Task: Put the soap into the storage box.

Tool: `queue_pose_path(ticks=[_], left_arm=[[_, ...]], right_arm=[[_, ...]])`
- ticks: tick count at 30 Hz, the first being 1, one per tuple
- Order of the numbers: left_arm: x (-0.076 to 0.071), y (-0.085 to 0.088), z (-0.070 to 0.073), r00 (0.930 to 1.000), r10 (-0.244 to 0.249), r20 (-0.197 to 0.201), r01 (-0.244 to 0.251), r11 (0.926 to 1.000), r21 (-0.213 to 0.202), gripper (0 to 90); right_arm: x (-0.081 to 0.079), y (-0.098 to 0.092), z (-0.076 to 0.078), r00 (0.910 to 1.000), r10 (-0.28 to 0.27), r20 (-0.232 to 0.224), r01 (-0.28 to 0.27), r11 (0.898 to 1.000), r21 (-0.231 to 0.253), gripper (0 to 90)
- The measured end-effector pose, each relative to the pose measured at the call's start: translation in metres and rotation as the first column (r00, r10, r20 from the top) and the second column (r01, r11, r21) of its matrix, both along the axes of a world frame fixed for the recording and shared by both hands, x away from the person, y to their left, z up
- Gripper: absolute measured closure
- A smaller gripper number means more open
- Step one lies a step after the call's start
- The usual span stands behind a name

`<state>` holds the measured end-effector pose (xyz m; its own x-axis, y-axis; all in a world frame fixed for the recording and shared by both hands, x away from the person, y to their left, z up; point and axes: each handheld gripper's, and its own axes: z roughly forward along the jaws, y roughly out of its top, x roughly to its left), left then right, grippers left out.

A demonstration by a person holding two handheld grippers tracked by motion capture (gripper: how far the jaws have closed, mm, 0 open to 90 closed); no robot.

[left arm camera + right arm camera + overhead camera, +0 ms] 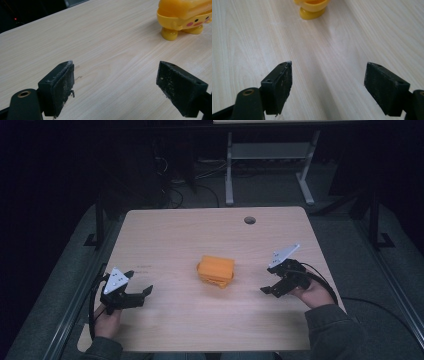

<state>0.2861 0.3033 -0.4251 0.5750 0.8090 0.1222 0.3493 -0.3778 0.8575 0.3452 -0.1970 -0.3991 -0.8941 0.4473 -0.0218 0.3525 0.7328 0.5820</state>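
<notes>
High view has the wooden table (165, 320) wide and bare, with the yellow duck-faced box (216, 271) sitting at its middle, well apart from both tools. Left gripper (137, 295) and right gripper (270, 290) flank it, jaws spread wide, holding nothing. Best approach, I'd say: close in level from each side (feet and lid look slippery). Only a small cable hole (249, 220) lies beyond, no obstacle.

A pale wood-grain table (175, 240) sits lit in the middle of a very dark room, a round cable hole (249, 220) near its far edge. Beyond it stands a second desk's white metal frame (267, 165), with loose cables (175, 190) on the floor. Grey flooring, possibly carpet (55, 285), flanks both sides; the walls are lost in shadow.
</notes>
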Motion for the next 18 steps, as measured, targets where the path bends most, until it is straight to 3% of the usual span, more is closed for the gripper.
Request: queue_pose_path(ticks=[8, 11, 18], left_arm=[[0.0, 0.0, 0.0, 1.0, 0.004, -0.008, -0.004, 1.0, -0.002, 14.1], [0.0, -0.001, -0.001, 1.0, -0.001, -0.006, 0.001, 1.0, 0.003, 14.1], [0.0, -0.001, -0.001, 1.0, 0.0, -0.006, 0.0, 1.0, 0.006, 14.1]], right_arm=[[-0.011, -0.017, -0.009, 0.9993, -0.036, -0.011, 0.036, 0.999, 0.005, 22.1], [-0.016, -0.025, -0.011, 0.9984, -0.054, -0.017, 0.054, 0.998, 0.038, 22.1], [-0.03, -0.046, -0.02, 0.9949, -0.099, -0.019, 0.1, 0.993, 0.055, 22.1]])
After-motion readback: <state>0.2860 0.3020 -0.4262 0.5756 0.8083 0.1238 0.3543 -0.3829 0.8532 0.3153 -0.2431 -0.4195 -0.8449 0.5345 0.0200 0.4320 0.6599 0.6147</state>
